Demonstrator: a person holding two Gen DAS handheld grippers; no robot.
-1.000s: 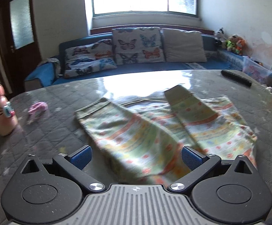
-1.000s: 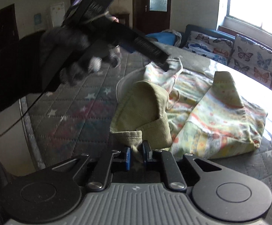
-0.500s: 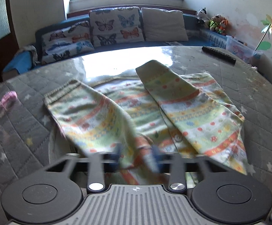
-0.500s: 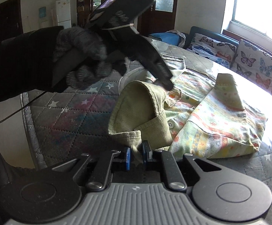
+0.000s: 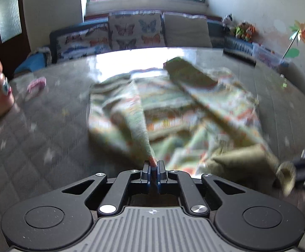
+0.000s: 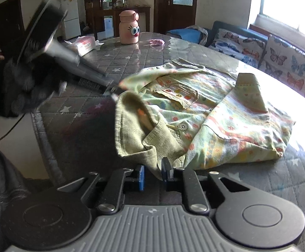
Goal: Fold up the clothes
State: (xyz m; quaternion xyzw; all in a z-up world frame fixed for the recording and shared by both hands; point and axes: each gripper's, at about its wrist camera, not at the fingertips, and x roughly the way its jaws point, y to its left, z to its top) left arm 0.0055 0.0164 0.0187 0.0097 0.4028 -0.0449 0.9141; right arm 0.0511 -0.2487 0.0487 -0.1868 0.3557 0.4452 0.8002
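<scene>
**Two corners in hand, ready to fold the shirt over**

Nearest me, my left gripper [image 5: 153, 166] is clenched on a pinched edge of the shirt [image 5: 173, 113], the cloth rising from the jaws in a tight ridge. My right gripper [image 6: 152, 171] is less clear: its jaws stand a little apart with the ribbed collar [image 6: 135, 130] bunched between them, the cloth lying against the right-hand pad, so I judge it loosely closed on the collar, not clamped hard. In the right view my other gripper [image 6: 112, 89] shows pinching the shirt's left edge.

The shirt lies on the quilted table [image 6: 131, 56], one sleeve [image 6: 249, 92] already folded across the front, its chest pocket [image 6: 177, 93] face up. The left view is smeared by motion, so finer creases there I cannot read.

To do this step well, I think both hands should travel together at the same height and carry the collar end toward the hem, keeping the cloth taut between them so the sleeve does not slide off. I should tighten my right grip first; ribbed fabric slips easily.

Further off stand a pink bottle [image 6: 129, 27], a tissue pack [image 6: 85, 44] and a small pink scrap [image 6: 156, 42]; beyond them the sofa with butterfly cushions [image 5: 136, 31].
</scene>
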